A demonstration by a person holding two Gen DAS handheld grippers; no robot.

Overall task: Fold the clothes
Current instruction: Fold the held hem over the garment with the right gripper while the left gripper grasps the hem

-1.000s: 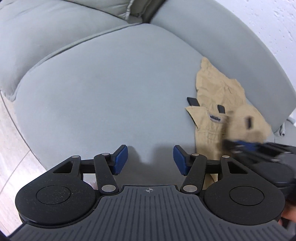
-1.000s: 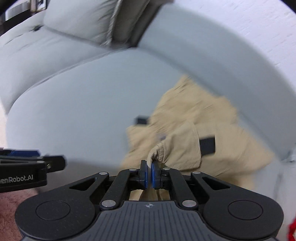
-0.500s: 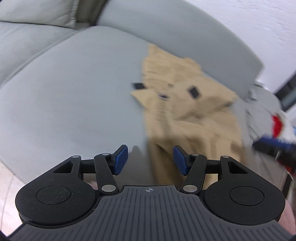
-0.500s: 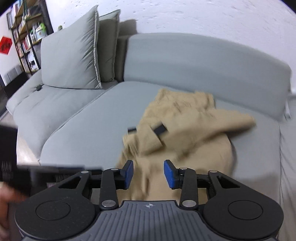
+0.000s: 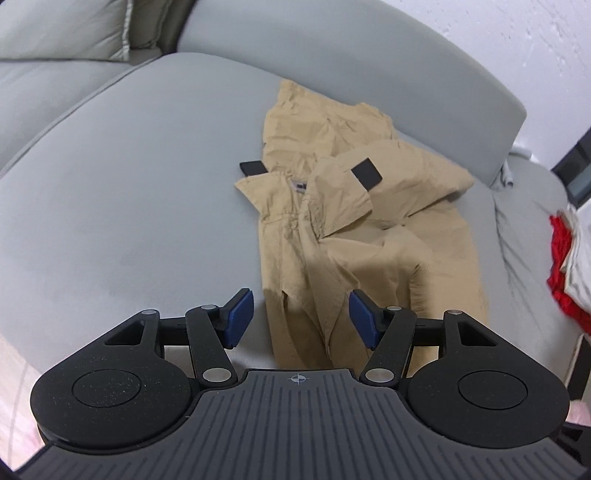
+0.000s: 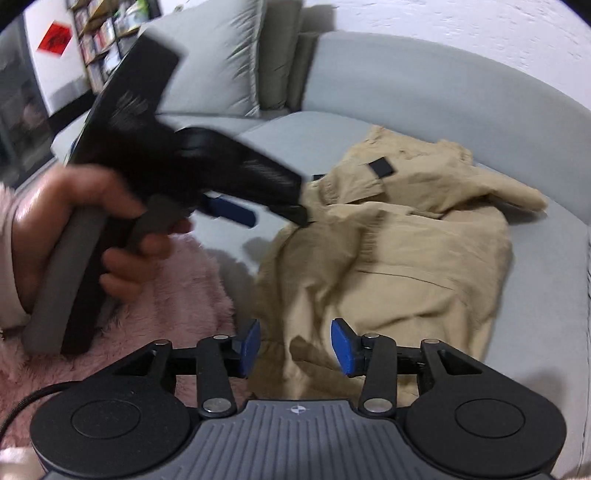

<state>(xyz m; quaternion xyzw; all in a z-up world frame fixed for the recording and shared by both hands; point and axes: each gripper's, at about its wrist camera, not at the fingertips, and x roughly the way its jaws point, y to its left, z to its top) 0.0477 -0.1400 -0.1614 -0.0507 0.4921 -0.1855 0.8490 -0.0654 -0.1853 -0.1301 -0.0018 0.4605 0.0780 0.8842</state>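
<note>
Your tan garment (image 5: 369, 229) lies crumpled on the grey sofa seat (image 5: 129, 177), right half of the cushion, close to the backrest (image 5: 369, 62). One sleeve or flap with a black tab (image 5: 366, 173) is folded over the middle; a second black tab (image 5: 252, 168) sticks out at the garment's left edge. The lower hem runs down toward you, under both grippers.

Your left gripper (image 5: 301, 317) hovers over the garment's near edge, released: blue pads well apart, nothing pinched, cloth only seen behind the gap. In the right wrist view it appears blurred at upper left, gripped by your left hand (image 6: 74, 229) in a pink fuzzy sleeve (image 6: 7, 258).

Your right gripper (image 6: 294, 347) is also let go: jaws opening, blue pads apart, cloth visible behind the gap but no pad pressing on it. It sits above the garment's lower portion.

A pink fluffy fabric (image 6: 177, 295) fills the lower left of the right wrist view, just beside the garment. Grey cushions (image 6: 221, 66) stand at the back corner. Red and white clothing (image 5: 569, 266) sits at the far right of the left wrist view, well apart from the tan piece. Bookshelf (image 6: 99, 33) blurred at upper left.
</note>
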